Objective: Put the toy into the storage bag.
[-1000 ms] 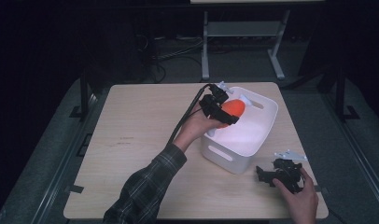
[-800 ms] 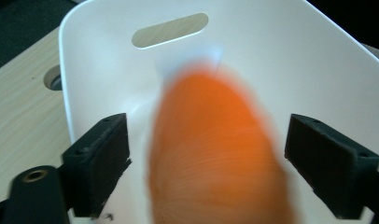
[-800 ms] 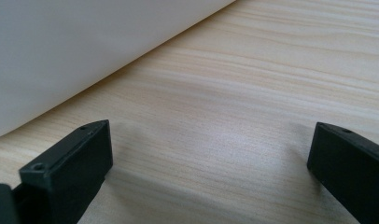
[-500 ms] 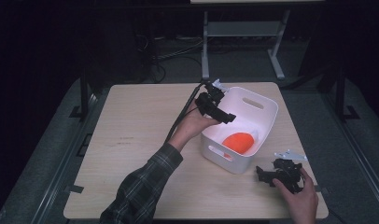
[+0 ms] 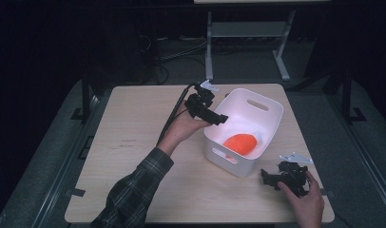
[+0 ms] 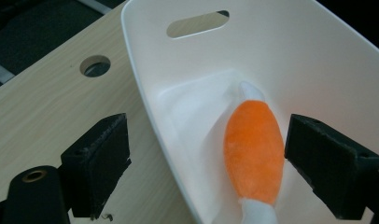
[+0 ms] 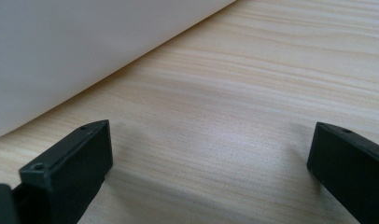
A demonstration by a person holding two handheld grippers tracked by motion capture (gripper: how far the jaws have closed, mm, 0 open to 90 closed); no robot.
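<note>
An orange plush toy (image 5: pixel 240 142) with white ends lies on the floor of a white plastic bin (image 5: pixel 257 102) at the table's right of centre. In the left gripper view the same toy (image 6: pixel 254 150) rests inside the bin (image 6: pixel 145 60), below the wide-apart jaws. My left gripper (image 5: pixel 218 118) hovers open over the bin's left rim, holding nothing. My right gripper (image 5: pixel 267 176) rests low on the table by the bin's near right corner, open. Its own view has the jaws spread over bare wood (image 7: pixel 253 107), with the bin's white wall (image 7: pixel 66 51) at upper left.
The light wooden table (image 5: pixel 134 142) has a round hole (image 6: pixel 95 66) close to the bin. A cable trails from the left gripper across the table. Beyond the far edge stands a metal frame (image 5: pixel 248 33) on a dark floor.
The orange toy was in the left gripper above the bin one second ago. It has since dropped to the bin's floor, and the left gripper stands open over the rim. The right gripper has stayed put.
</note>
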